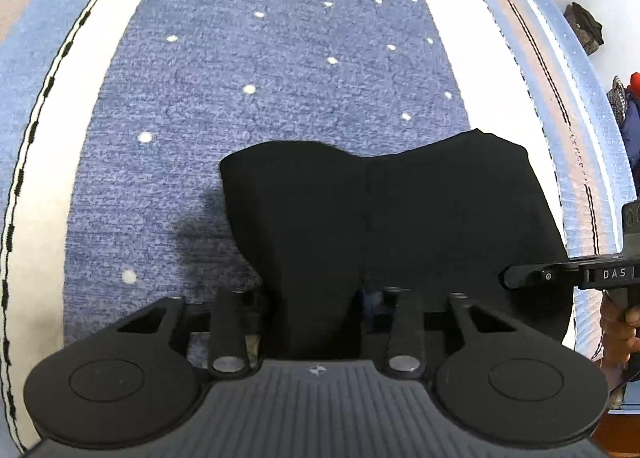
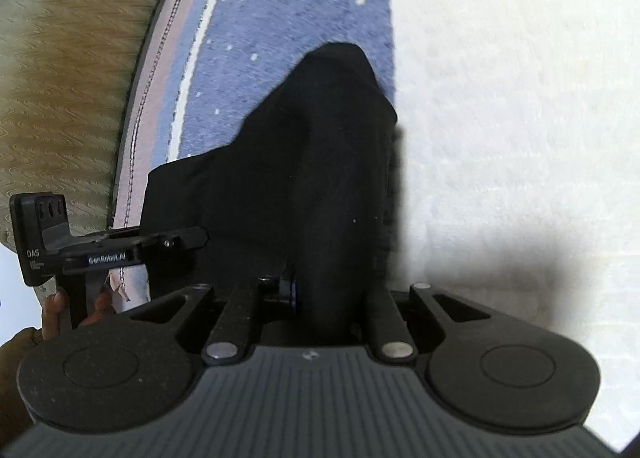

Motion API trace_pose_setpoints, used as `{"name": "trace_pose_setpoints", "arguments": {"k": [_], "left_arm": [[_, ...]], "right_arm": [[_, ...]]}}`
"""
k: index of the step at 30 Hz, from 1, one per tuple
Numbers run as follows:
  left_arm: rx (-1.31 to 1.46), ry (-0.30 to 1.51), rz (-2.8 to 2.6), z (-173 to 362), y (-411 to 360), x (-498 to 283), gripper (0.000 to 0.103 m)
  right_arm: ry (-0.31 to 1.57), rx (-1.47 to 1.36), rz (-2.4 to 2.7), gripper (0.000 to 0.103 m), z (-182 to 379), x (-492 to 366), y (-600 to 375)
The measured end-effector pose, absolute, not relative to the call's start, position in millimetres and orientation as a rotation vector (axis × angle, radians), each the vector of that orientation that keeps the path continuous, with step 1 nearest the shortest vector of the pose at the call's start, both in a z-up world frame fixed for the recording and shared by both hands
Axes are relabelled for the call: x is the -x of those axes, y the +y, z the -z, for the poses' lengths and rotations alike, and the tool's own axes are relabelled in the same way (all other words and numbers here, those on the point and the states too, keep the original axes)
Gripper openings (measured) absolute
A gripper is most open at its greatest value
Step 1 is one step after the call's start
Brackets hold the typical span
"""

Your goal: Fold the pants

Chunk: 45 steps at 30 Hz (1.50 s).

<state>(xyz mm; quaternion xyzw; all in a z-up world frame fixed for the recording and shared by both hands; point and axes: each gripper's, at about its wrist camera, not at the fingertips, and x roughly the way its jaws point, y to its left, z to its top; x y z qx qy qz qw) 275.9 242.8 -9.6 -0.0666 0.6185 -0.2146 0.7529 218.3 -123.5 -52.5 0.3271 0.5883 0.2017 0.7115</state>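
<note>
On blue dotted rug (image 1: 248,106): black pants (image 1: 380,218), partly folded. Left claw (image 1: 320,298) and right claw (image 2: 328,298) each clamped on cloth (fingertips hidden). Step, judged: mid-fold. Next move calls for both claws travelling together.
</note>
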Motion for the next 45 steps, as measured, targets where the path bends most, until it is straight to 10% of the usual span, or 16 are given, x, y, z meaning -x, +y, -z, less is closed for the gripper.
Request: {"name": "trace_pose_setpoints", "arguments": {"k": [29, 38, 42, 45], "left_arm": [[0.229, 1.295, 0.384, -30.4, 284.5, -300.2, 0.015], [0.41, 1.431, 0.435, 10.1, 289.5, -300.6, 0.046], [0.445, 1.492, 0.394, 31.2, 281.5, -298.7, 0.063], [0.475, 1.432, 0.404, 20.7, 280.9, -291.8, 0.063]], "right_arm": [[1.246, -0.514, -0.552, 0.012, -52.0, -297.8, -68.3], [1.333, -0.604, -0.31, 0.014, 10.8, -272.6, -138.4], [1.372, -0.627, -0.214, 0.045, 39.6, -260.2, -152.9], [1.334, -0.489, -0.177, 0.044, 27.2, -255.1, -149.9]]}}
